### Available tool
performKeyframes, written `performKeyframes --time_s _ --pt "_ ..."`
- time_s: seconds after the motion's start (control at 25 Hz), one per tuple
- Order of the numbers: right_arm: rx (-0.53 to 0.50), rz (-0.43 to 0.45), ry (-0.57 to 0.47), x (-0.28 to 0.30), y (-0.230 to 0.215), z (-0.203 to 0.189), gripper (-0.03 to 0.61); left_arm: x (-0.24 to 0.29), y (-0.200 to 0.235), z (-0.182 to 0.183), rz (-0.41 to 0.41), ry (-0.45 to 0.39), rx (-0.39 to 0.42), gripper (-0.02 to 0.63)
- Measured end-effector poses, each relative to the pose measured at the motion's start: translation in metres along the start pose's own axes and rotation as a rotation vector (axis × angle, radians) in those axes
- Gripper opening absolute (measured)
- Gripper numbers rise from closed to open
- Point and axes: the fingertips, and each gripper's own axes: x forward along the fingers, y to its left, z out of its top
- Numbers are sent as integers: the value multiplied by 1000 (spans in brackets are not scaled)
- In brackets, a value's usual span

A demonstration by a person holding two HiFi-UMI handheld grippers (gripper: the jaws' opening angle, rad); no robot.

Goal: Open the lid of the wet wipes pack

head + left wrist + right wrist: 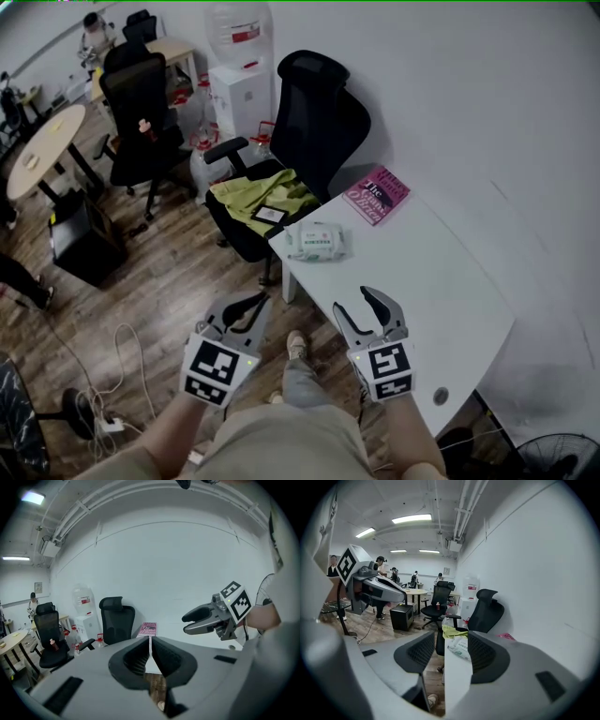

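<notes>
Head view: wipes pack [317,240] well beyond fingers [378,307]

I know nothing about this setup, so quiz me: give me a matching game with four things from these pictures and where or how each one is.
Things:
1. wet wipes pack
2. pink book
3. left hand-held gripper
4. right hand-held gripper

Places or states:
A. jaws apart, nothing between them
B. on the table, at its far end beside the wall
C. jaws together, holding nothing
D. on the table, at the edge by the black chair

Pairs: 1-D, 2-B, 3-C, 4-A
</notes>
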Motion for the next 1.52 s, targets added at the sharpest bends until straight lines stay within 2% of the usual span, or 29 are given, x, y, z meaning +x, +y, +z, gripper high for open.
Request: performKeyframes --time_s 0.24,0.4,0.56,0.68,0.84,1.16,1.32,1.52 --pt "17 47 94 81 -40 -32 235 72 39 -17 8 63 -49 34" --pt "-38 47 165 126 -70 -48 235 120 62 -29 13 134 -55 34" --pt "-83 74 212 170 -90 -58 235 166 82 -51 17 216 -96 34" --pt "-108 130 221 199 -91 -58 235 191 93 -65 6 269 -132 34" --pt "-153 189 285 228 -87 -76 235 216 102 -81 -12 321 -133 34" --pt "-305 219 388 270 -80 -110 235 254 117 -113 -60 383 -129 34" --pt "-330 230 408 283 -76 -119 235 267 117 -133 -109 414 -123 34" --pt "-425 224 434 295 -75 -130 227 283 118 -155 -172 427 -104 34"
